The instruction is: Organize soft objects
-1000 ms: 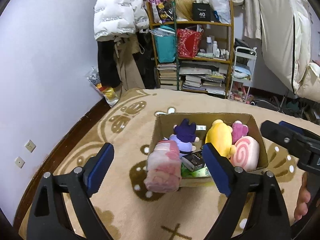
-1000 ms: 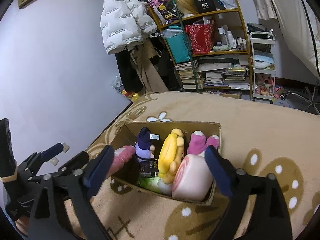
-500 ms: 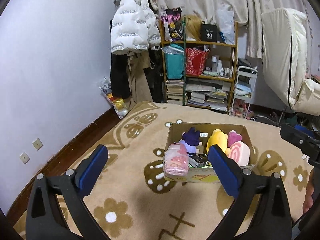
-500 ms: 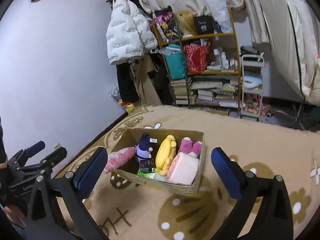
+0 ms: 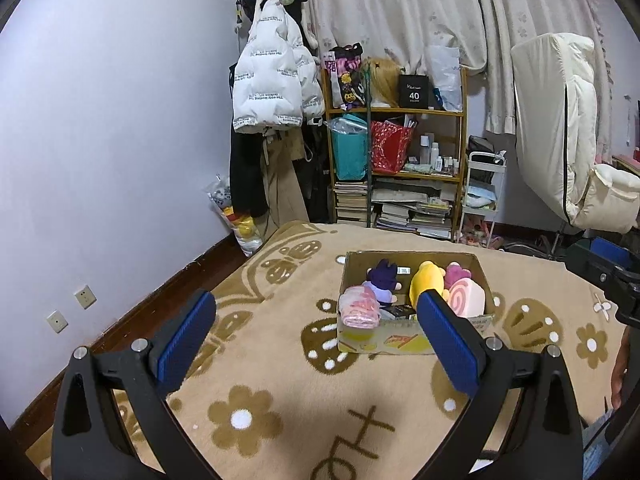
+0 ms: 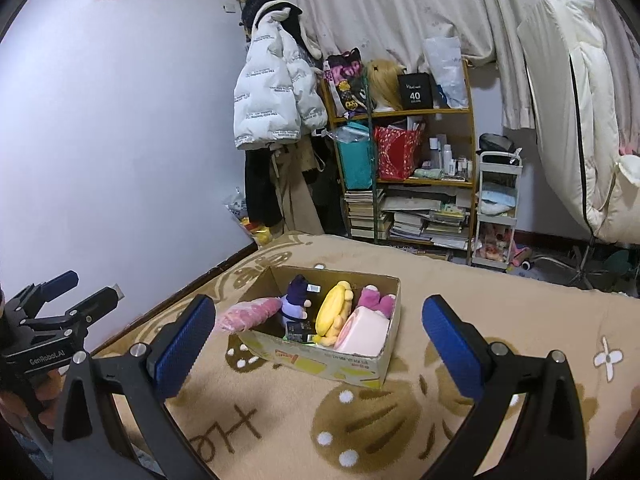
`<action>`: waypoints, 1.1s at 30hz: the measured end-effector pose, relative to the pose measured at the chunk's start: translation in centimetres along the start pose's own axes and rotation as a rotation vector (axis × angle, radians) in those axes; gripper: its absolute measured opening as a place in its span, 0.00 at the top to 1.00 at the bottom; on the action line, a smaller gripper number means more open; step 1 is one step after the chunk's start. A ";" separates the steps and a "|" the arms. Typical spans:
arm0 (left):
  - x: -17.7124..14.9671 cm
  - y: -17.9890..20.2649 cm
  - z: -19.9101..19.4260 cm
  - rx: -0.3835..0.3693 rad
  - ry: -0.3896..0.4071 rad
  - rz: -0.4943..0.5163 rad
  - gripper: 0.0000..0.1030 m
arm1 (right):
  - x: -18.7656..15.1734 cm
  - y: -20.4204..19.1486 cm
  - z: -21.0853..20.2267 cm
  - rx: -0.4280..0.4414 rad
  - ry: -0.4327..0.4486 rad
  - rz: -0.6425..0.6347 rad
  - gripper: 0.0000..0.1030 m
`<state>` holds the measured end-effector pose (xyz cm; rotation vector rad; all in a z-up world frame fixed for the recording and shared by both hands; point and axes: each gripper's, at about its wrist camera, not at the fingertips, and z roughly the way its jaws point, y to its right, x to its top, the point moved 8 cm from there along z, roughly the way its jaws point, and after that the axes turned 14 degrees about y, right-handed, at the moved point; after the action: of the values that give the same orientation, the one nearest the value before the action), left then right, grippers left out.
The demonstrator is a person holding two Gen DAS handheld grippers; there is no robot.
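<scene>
Both grippers have pulled back from the cardboard box (image 5: 414, 338) on the blanket (image 5: 280, 400). Left gripper (image 5: 316, 344) and right gripper (image 6: 320, 344) gape wide, empty. Plush toys (image 6: 334, 312) fill the box; sorting looks essentially finished.

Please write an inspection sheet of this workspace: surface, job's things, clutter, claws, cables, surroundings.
Surface: beige flower-patterned blanket, no loose toys seen on it.
Job's things: cardboard box holds purple plush, yellow plush, pink roll cushion; pink rolled toy hangs over the box's left edge.
Clutter: small dark box among the toys.
Claws: left claw and right claw both open, holding nothing, back from the box.
Cables: nothing seen.
Surroundings: crowded shelf, white jacket, curtains.
</scene>
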<state>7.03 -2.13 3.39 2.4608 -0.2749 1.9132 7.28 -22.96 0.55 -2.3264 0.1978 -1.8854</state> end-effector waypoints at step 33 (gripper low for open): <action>-4.9 1.1 1.4 -0.026 -0.092 0.065 0.03 | -5.8 3.5 -0.5 -0.101 -0.070 0.017 0.00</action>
<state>7.09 -2.78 -1.80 2.5579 -0.3835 1.8099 5.58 -25.32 -5.60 -2.4426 0.3109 -1.8237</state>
